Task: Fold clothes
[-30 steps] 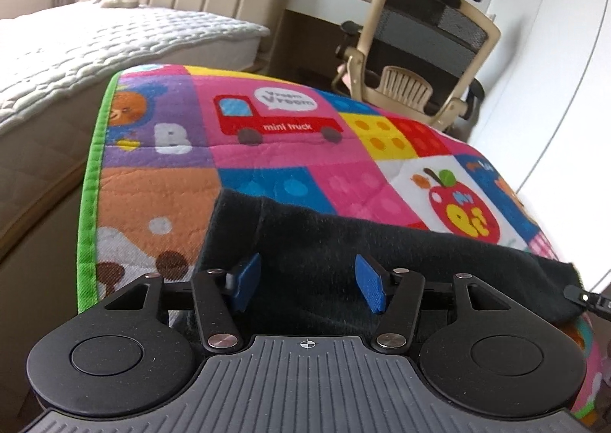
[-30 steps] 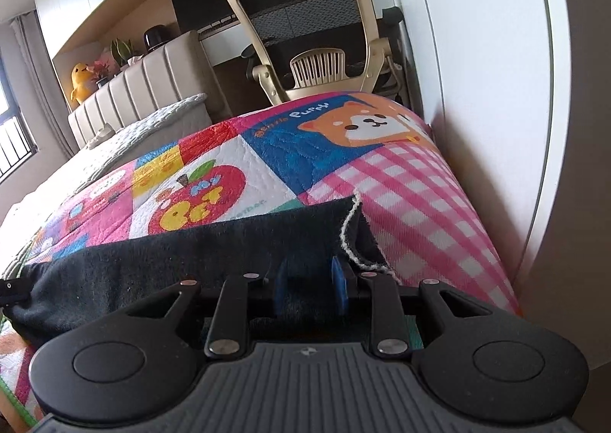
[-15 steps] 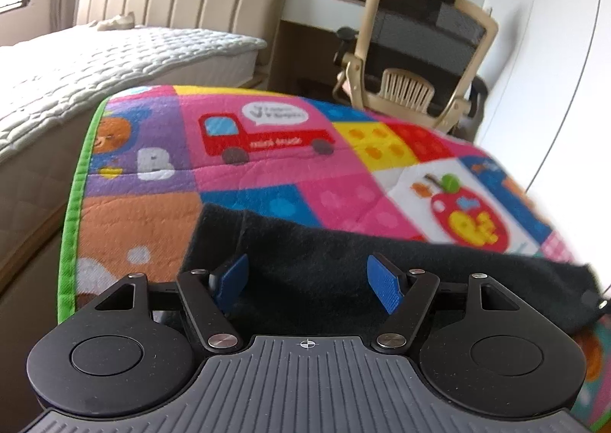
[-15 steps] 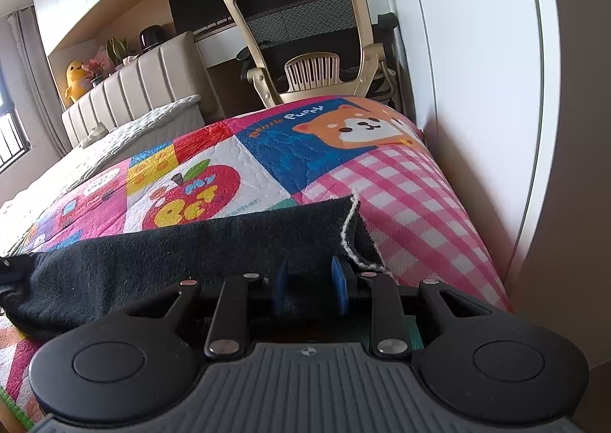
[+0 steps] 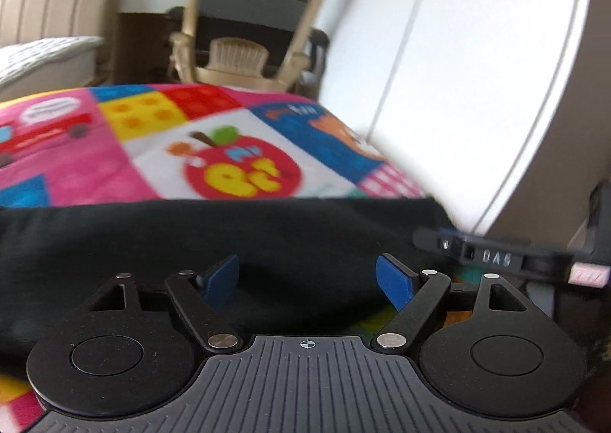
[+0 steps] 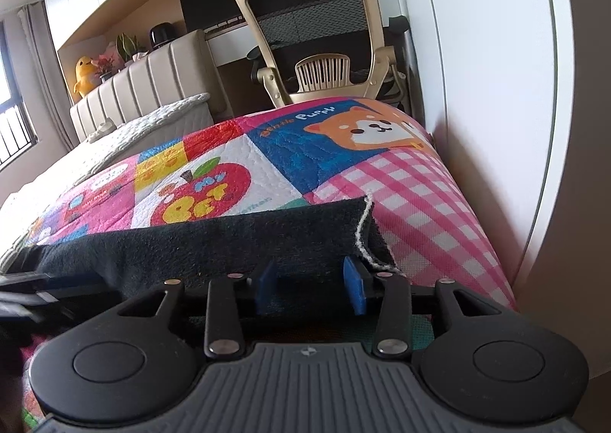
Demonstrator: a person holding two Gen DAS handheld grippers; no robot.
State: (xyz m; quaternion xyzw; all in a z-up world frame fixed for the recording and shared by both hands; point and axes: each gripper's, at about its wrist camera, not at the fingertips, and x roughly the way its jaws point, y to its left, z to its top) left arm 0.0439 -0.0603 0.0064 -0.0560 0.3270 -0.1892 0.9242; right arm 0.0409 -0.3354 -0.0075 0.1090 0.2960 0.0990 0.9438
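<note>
A black folded garment [image 5: 236, 238] lies in a long strip across the near edge of a colourful patchwork mat [image 5: 236, 150]. My left gripper [image 5: 307, 282] is open with its blue pads wide apart just above the cloth. In the right wrist view the same garment [image 6: 214, 245] shows a white stitched edge at its right end. My right gripper [image 6: 309, 282] is open there, its blue pads apart over the cloth near that end. The right gripper's finger also shows in the left wrist view [image 5: 485, 255].
A beige mesh office chair [image 6: 320, 39] stands behind the mat by a desk. A white wardrobe wall [image 6: 496, 89] runs along the right side. A bed with a padded headboard [image 6: 149, 89] lies to the left.
My left gripper has swung right along the garment toward the right gripper and stays open. My right gripper's pads have spread apart, letting go of the cloth's right end.
</note>
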